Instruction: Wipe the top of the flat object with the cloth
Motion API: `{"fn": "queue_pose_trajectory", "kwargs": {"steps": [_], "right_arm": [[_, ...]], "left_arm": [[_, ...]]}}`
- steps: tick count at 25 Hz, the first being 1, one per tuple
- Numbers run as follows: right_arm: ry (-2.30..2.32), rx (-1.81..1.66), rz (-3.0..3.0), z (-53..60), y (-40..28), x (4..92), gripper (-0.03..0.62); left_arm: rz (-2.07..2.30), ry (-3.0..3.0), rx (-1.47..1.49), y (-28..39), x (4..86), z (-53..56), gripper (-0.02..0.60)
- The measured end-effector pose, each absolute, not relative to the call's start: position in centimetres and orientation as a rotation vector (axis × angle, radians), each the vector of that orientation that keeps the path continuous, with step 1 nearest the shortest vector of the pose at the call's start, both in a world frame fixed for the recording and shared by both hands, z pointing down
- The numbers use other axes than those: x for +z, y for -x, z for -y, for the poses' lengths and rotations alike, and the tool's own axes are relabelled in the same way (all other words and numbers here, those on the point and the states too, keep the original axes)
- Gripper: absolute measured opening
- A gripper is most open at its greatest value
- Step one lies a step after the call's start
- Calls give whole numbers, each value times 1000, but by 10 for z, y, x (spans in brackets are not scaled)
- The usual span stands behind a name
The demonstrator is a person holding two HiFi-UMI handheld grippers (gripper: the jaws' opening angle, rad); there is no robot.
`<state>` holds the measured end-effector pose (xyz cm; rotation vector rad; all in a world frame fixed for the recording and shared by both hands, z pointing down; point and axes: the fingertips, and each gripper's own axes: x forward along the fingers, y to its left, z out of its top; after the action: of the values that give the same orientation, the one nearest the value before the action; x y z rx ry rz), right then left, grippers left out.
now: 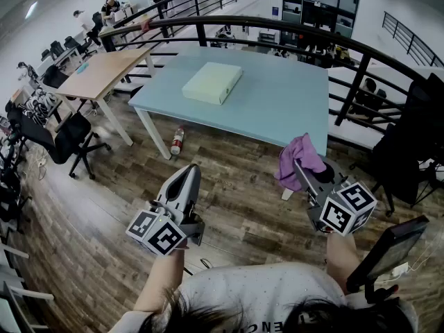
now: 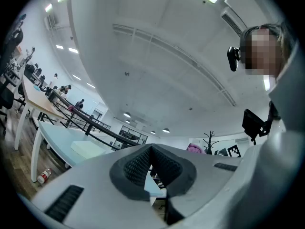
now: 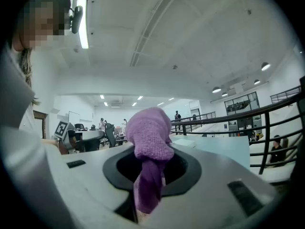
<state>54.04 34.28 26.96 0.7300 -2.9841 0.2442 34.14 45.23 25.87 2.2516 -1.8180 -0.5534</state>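
Observation:
A pale yellow-green flat slab [image 1: 212, 82] lies on the light blue table [image 1: 277, 109], toward its far left. My right gripper [image 1: 301, 164] is shut on a purple cloth [image 1: 299, 159], held in the air short of the table's near right corner; the cloth [image 3: 148, 147] bunches up over the closed jaws and hangs down between them. My left gripper [image 1: 185, 180] is shut with nothing in it, held over the wooden floor in front of the table. In the left gripper view the slab [image 2: 88, 149] shows far off to the left.
A plastic bottle [image 1: 177, 141] lies on the floor by the table's near left leg. A black curved railing [image 1: 361, 75] runs behind and to the right of the table. A wooden desk [image 1: 104, 71] and black office chairs [image 1: 66, 141] stand at the left.

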Motion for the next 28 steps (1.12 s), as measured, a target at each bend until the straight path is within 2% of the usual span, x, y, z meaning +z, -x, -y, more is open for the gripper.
{"fn": "queue_pose_trajectory", "kwargs": {"steps": [17,28], "right_arm": [[-822,272,3008,-341,-492,270,95],[-825,199,3047,-234,-420,252,100]], "left_arm": [[1803,-2304,-618,-288,251,-454,0],[1763,-2360,-751,-224,230,-362,2]]}}
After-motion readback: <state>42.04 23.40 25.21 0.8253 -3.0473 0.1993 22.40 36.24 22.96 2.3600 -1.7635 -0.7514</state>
